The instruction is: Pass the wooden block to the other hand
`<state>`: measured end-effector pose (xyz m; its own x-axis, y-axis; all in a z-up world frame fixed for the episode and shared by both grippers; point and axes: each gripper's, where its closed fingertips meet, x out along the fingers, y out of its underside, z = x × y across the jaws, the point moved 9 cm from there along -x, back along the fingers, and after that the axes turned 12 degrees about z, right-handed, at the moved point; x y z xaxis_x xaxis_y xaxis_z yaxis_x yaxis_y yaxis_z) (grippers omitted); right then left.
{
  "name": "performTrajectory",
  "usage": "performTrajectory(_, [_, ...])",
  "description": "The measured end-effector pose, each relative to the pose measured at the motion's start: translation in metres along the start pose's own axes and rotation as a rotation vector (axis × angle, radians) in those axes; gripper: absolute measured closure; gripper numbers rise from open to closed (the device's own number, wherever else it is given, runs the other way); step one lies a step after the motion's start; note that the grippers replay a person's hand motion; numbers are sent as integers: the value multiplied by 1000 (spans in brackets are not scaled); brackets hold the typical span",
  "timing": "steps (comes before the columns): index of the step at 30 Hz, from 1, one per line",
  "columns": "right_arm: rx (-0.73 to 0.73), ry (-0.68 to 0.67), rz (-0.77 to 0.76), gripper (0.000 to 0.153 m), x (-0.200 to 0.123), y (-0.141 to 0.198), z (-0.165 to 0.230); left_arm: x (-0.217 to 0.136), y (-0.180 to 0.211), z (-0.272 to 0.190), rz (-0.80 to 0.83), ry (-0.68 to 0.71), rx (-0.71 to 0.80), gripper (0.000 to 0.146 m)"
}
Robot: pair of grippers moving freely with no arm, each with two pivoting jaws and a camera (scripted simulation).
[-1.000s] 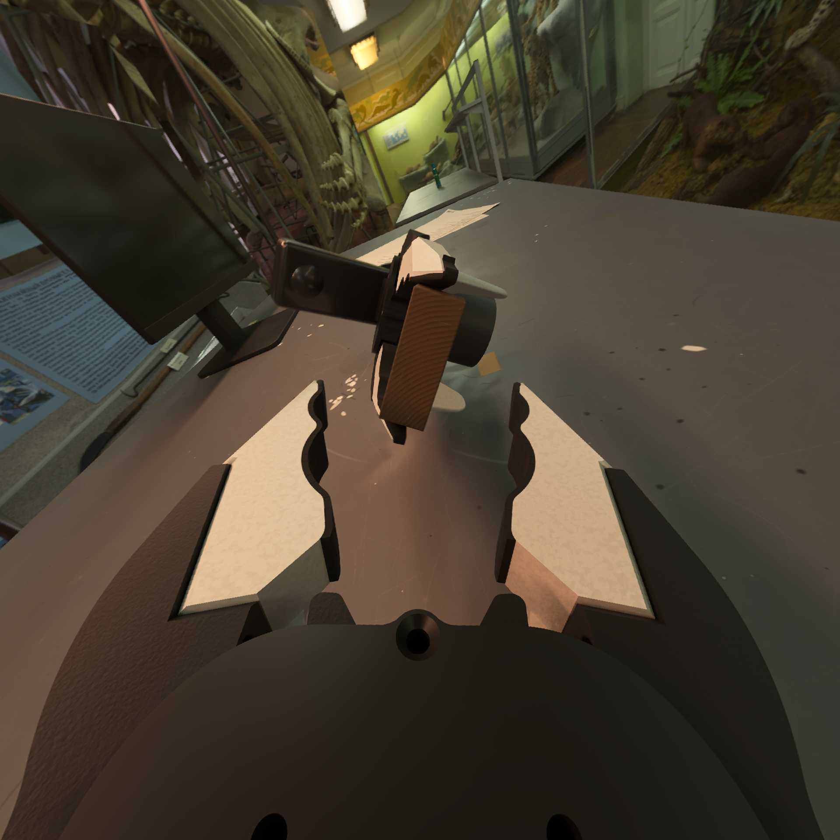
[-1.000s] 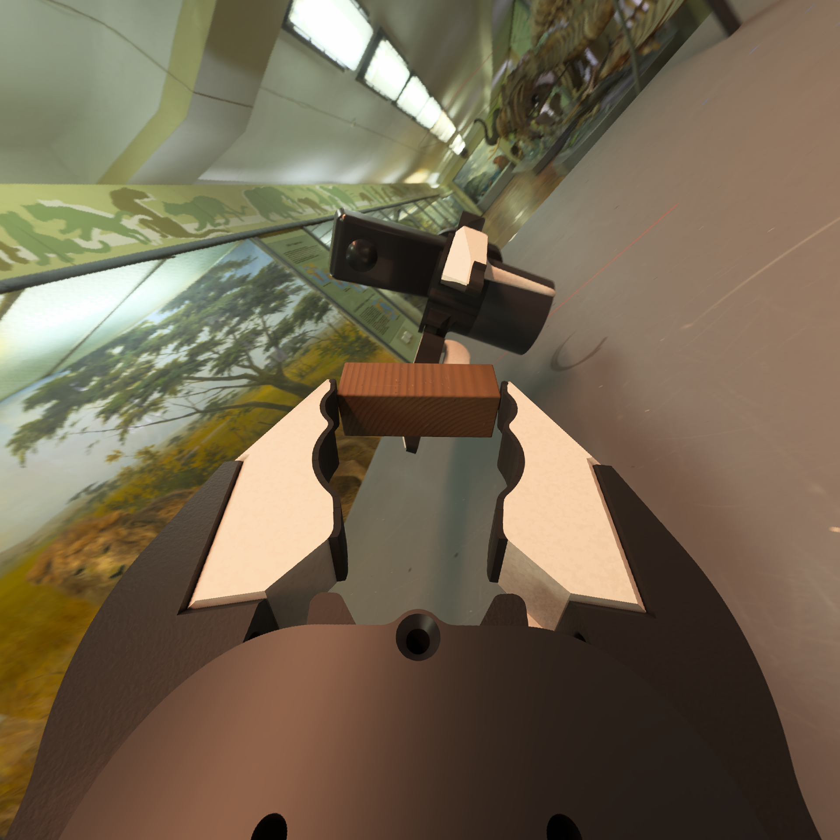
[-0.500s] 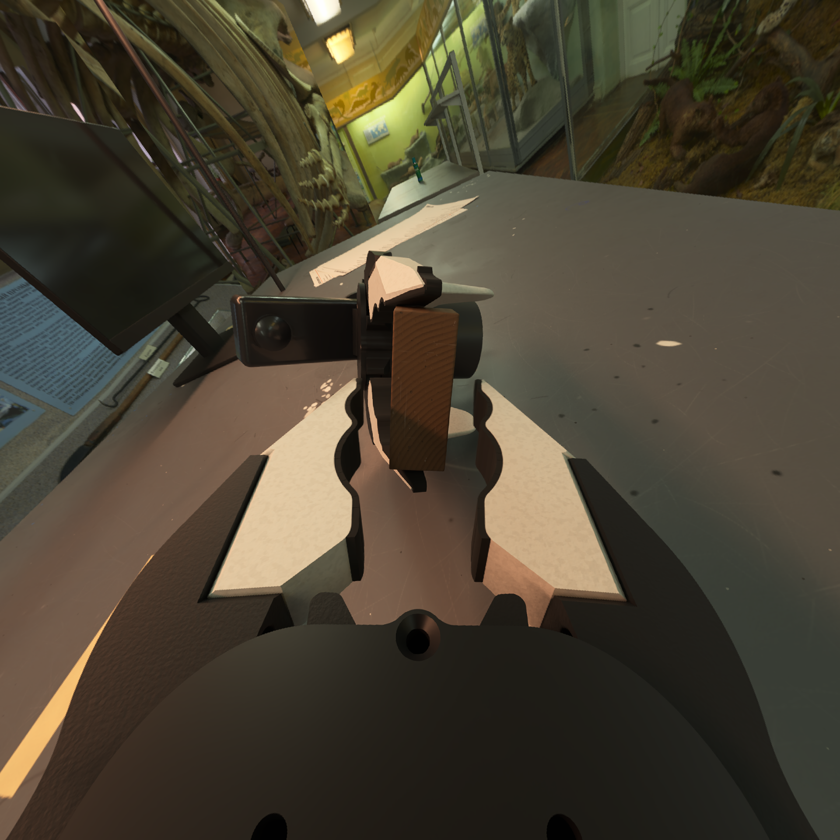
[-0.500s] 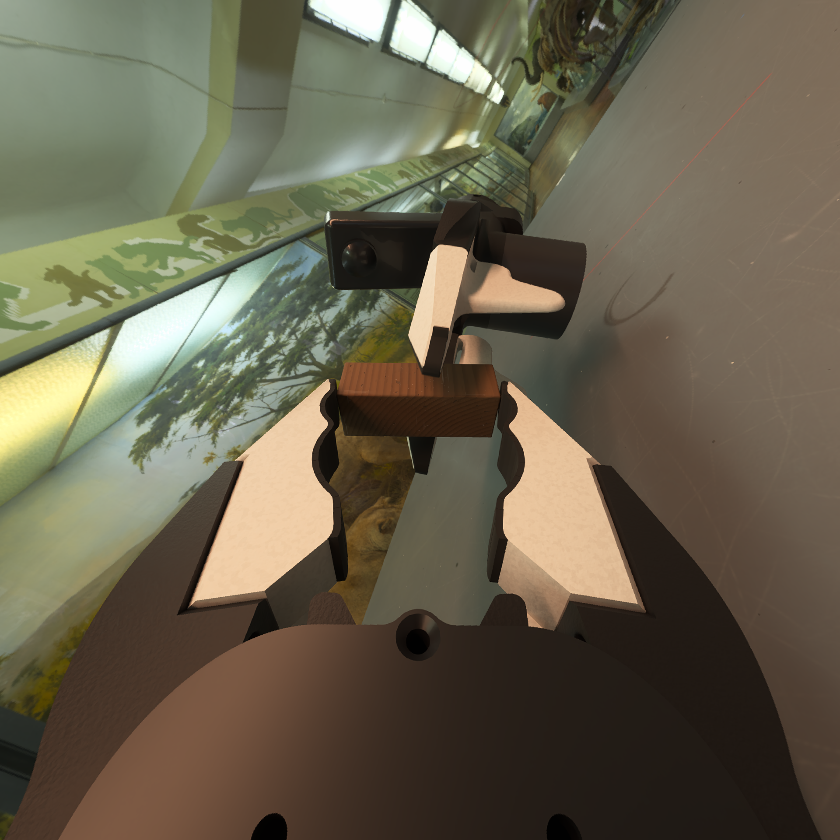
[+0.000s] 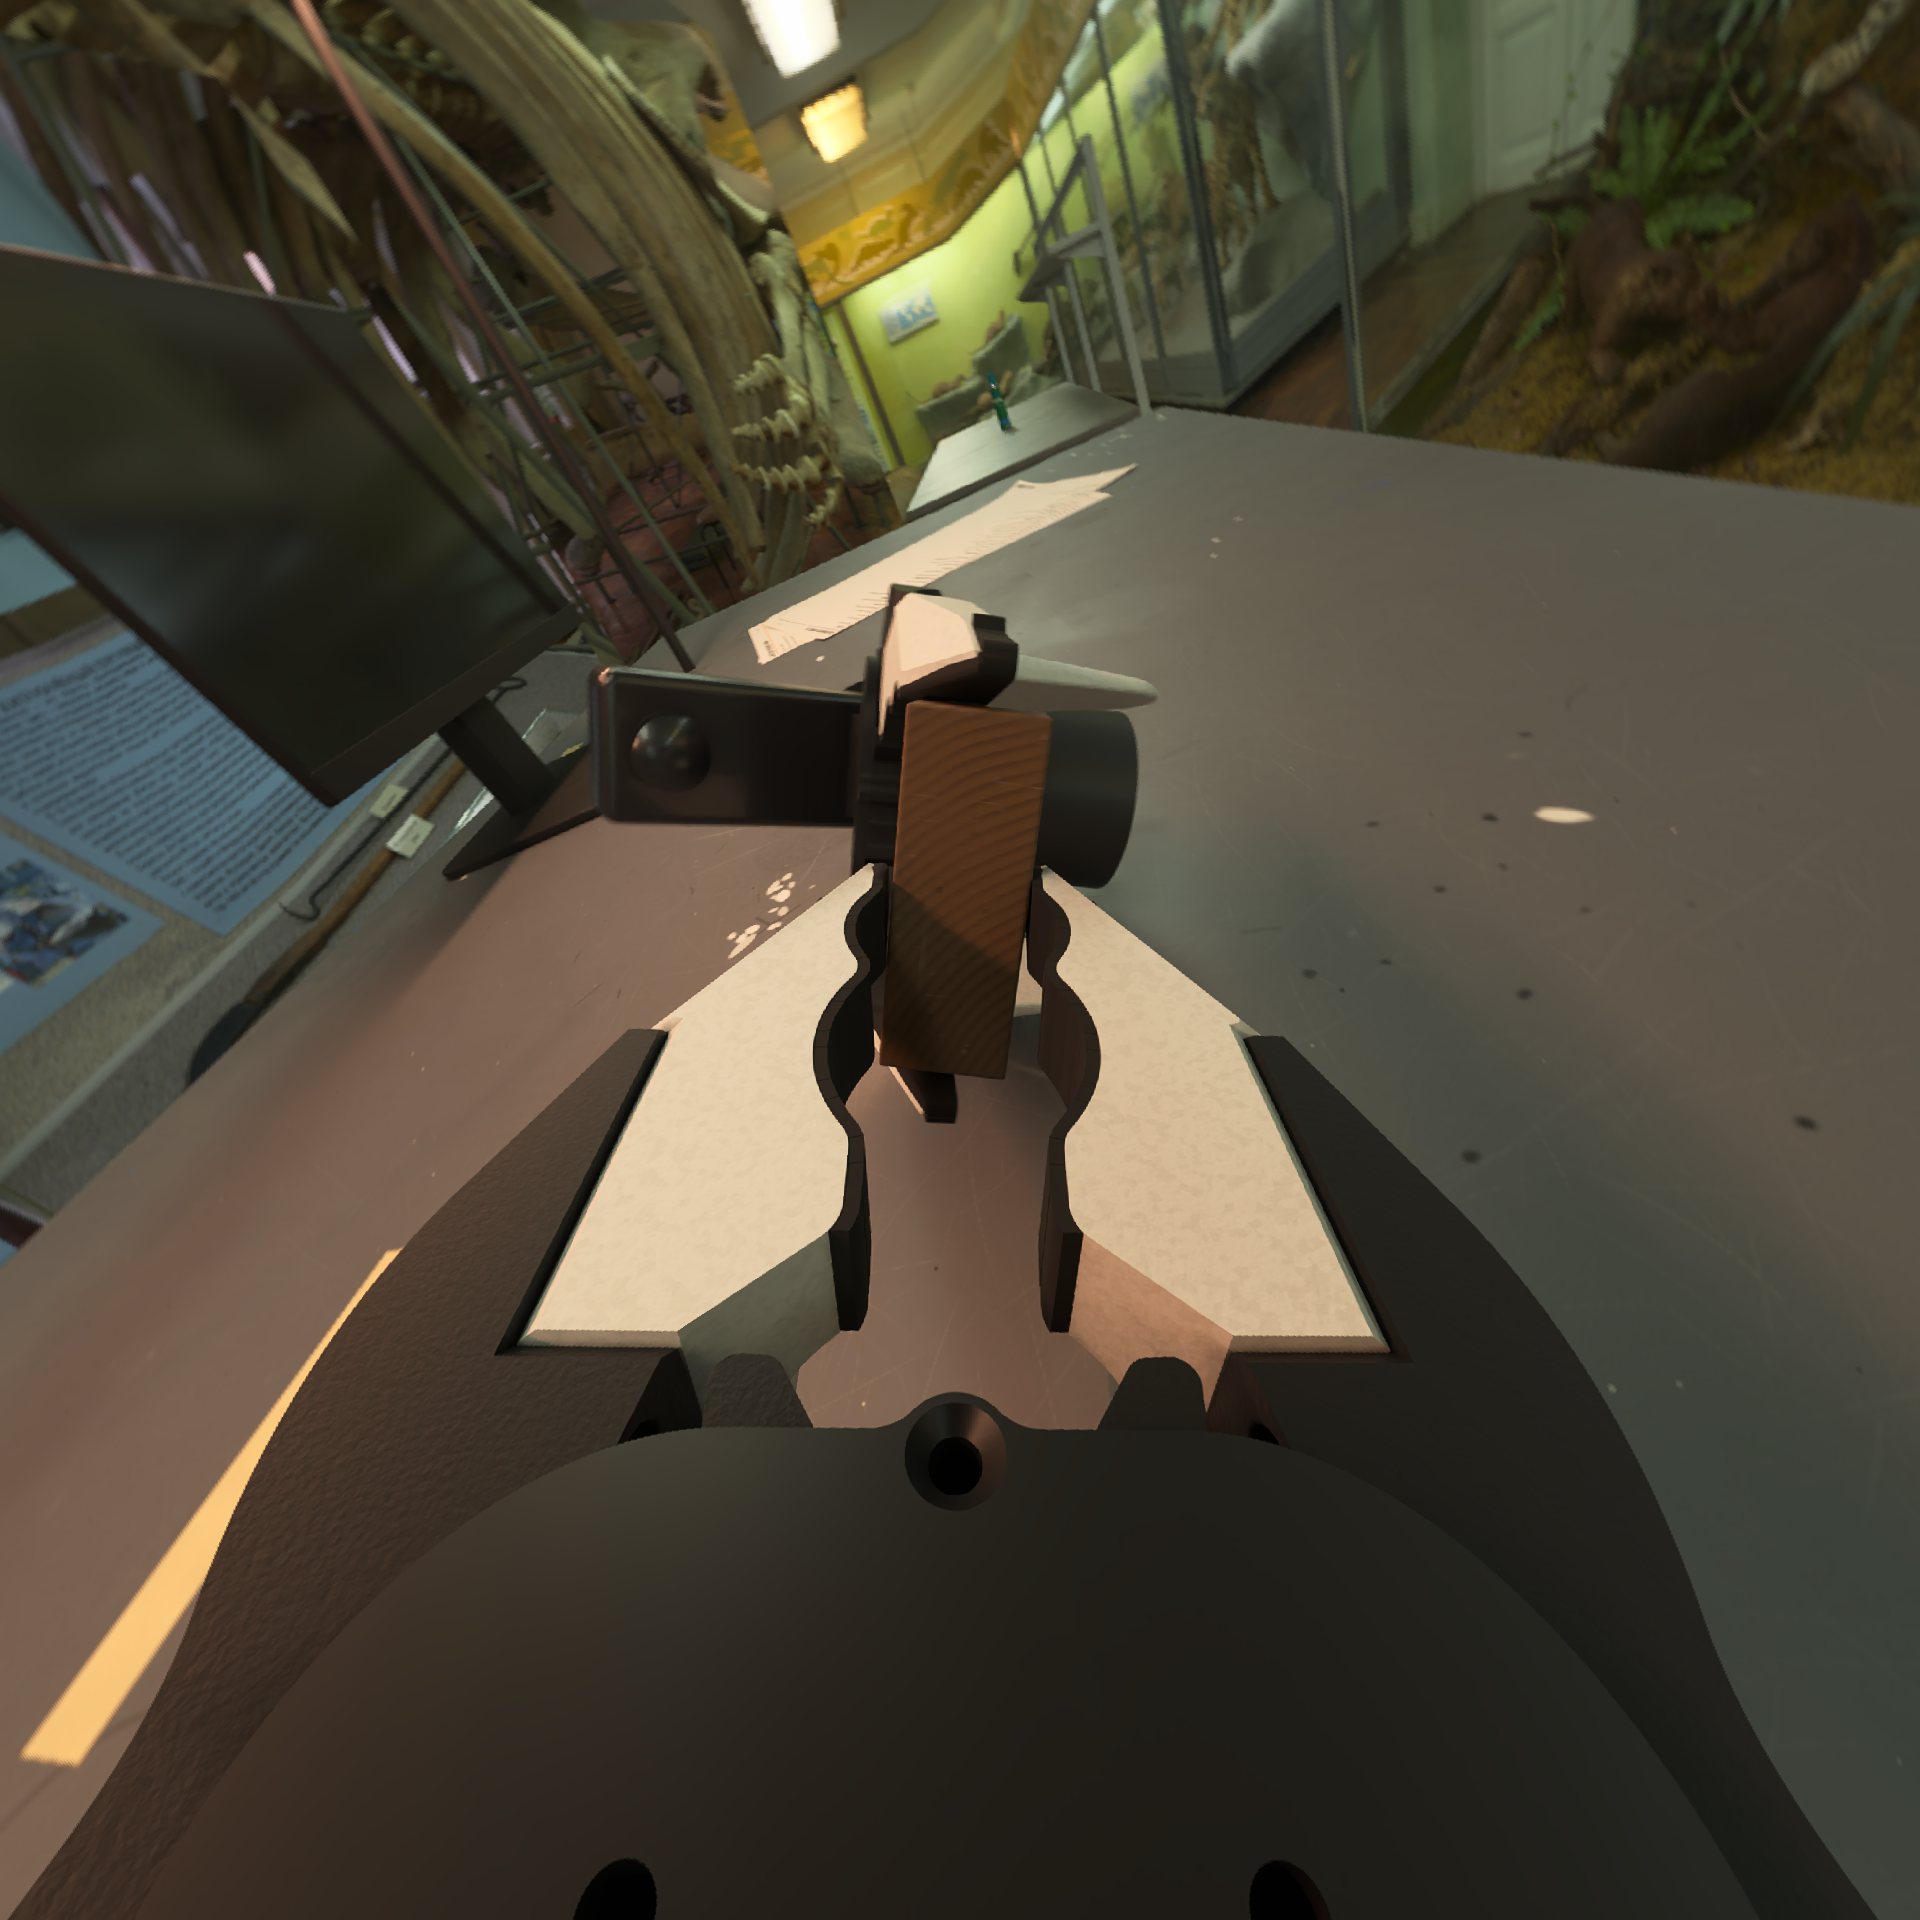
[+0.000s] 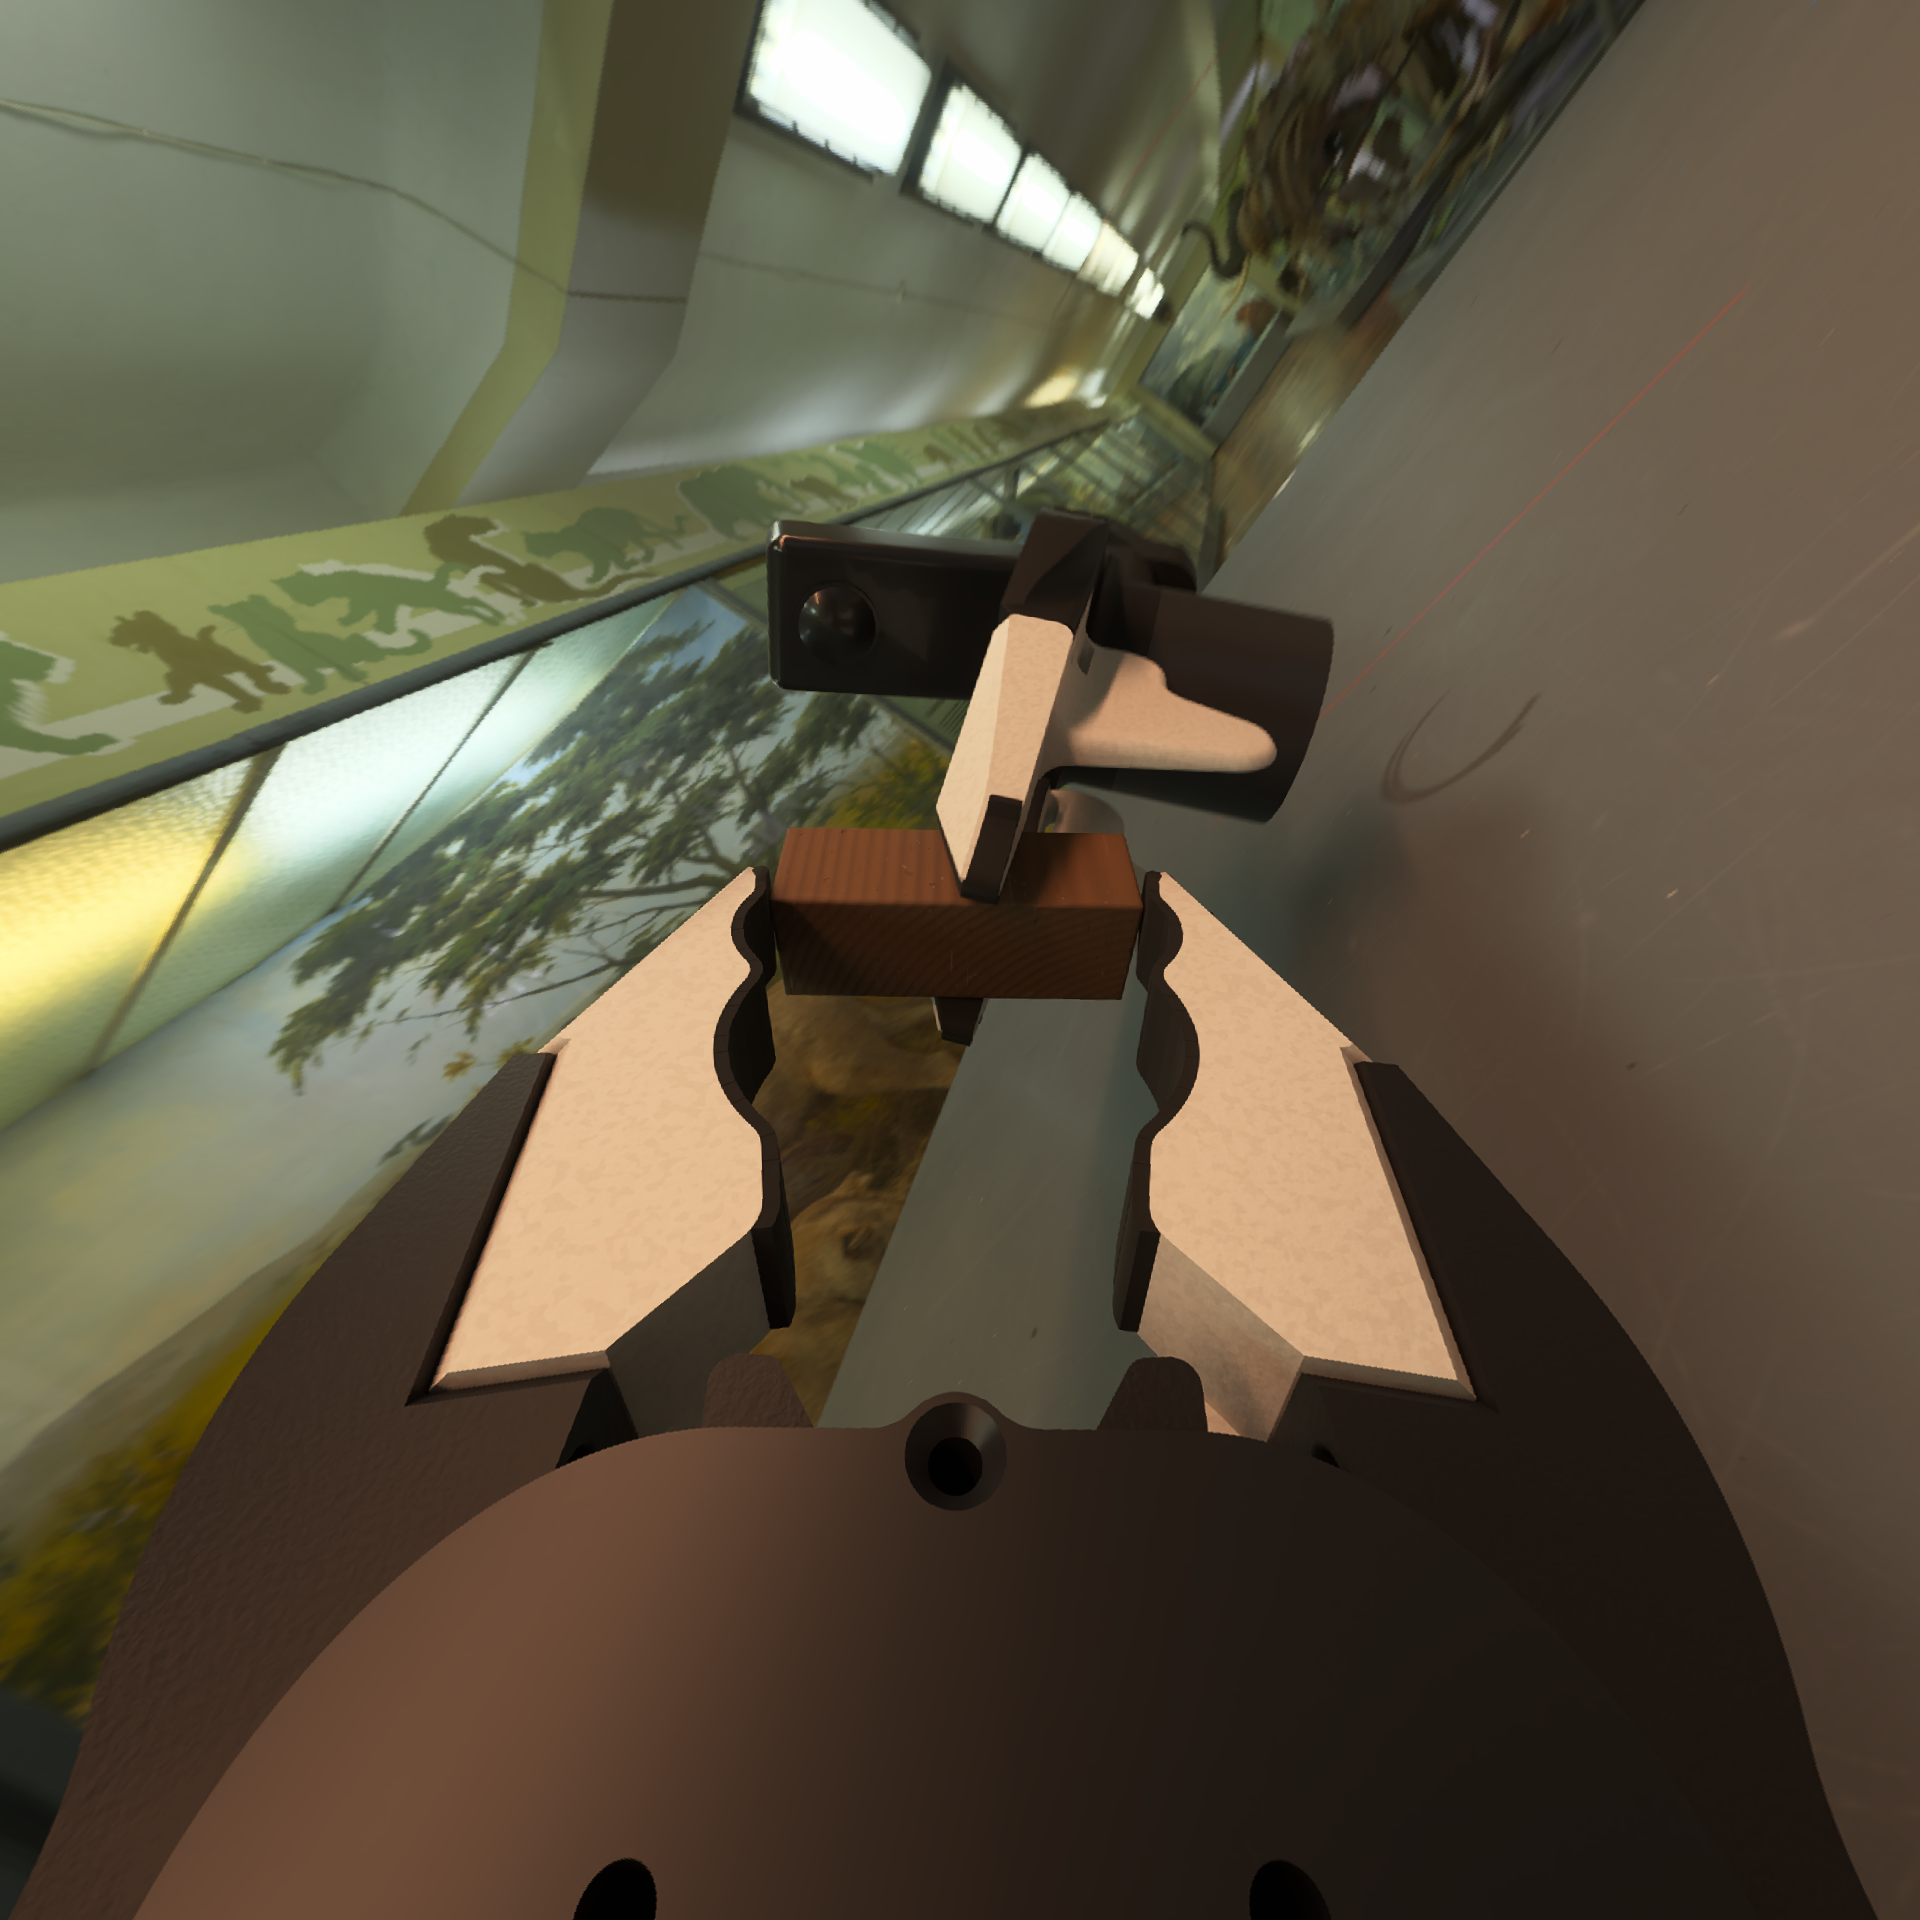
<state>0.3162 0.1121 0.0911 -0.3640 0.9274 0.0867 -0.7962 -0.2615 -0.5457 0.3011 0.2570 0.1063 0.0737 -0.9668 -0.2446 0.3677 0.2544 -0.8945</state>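
The wooden block (image 5: 971, 810) is held in the air above the grey table (image 5: 1507, 987). In the left wrist view it stands on end, and my left gripper (image 5: 958, 904) is shut on its lower half, one fingertip against each long side. My right gripper (image 6: 951, 920) is shut on the same block (image 6: 862, 940), gripping it by its two ends. In the right wrist view one pale finger (image 6: 1003, 748) of the left gripper lies across the block's top face. The right gripper's dark body (image 5: 727, 753) faces my left gripper from just beyond the block.
A dark monitor (image 5: 239, 520) on a stand sits at the table's left edge. Sheets of paper (image 5: 935, 561) lie at the far edge. The table surface (image 6: 1610, 883) fills the right side of the right wrist view.
My left gripper has moved forward around the block and closed from wide open onto its long sides. My right gripper has kept its grip on the block's ends.
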Motion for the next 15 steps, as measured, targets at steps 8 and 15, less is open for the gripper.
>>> performTrajectory(8, [-179, 242, -215, 45, -35, -14, 4, -8, 21, 34, -90, 108, -593, 120])
performTrajectory(15, [-622, 646, -185, 52, -47, -18, 20, -9, 54, 47, -251, 406, -1256, 120])
